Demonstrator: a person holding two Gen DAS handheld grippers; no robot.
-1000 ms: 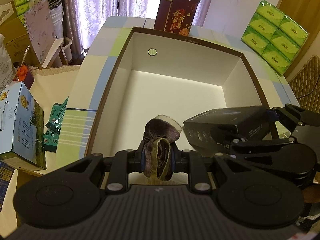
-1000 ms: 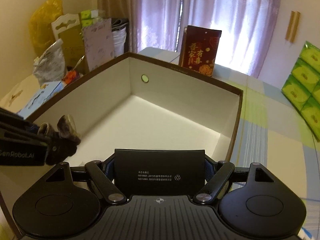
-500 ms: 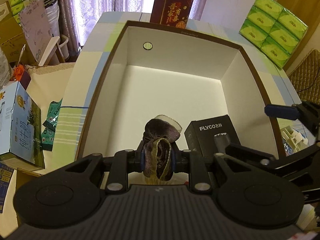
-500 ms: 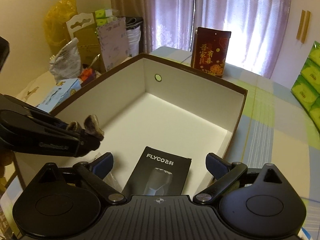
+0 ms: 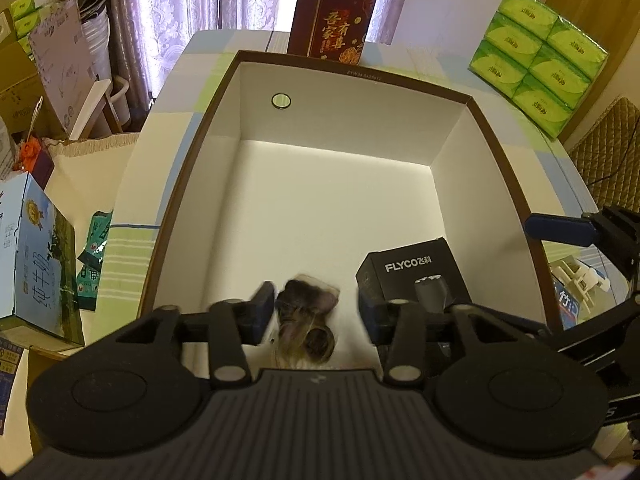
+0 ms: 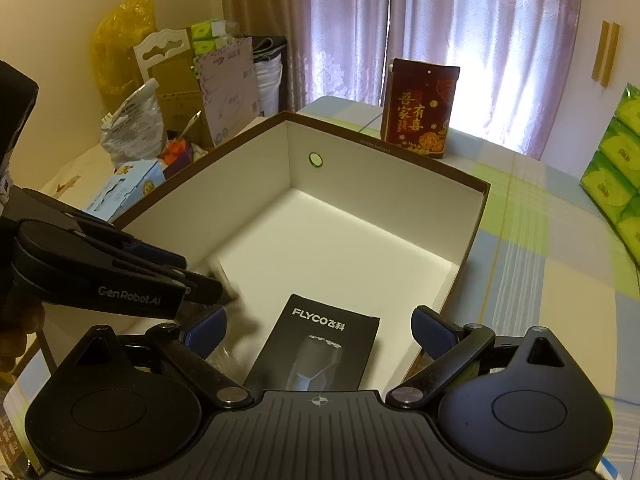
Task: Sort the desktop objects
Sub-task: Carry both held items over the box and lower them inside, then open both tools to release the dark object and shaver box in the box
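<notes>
A large white-lined cardboard box (image 5: 496,136) with a brown rim lies open on the table. Inside at its near end lies a black FLYCO shaver box (image 5: 412,276), also seen flat in the right wrist view as the shaver box (image 6: 320,344). My left gripper (image 5: 316,312) is open above the box's near left corner. A dark brownish bundle (image 5: 306,328), blurred, is loose between its spread fingers, below them. My right gripper (image 6: 320,328) is open above the shaver box, touching nothing. The left gripper (image 6: 120,276) shows from the side in the right wrist view.
A dark red gift box (image 5: 334,20) stands behind the big box. Green tissue packs (image 5: 536,52) are stacked at the far right. A blue milk carton (image 5: 32,264) and a green packet (image 5: 94,256) lie left of the table. Bags and cartons (image 6: 160,92) crowd the room's left side.
My left gripper has opened and let go of the brownish bundle, which is dropping into the box. My right gripper let go of the shaver box earlier and has pulled back, open.
</notes>
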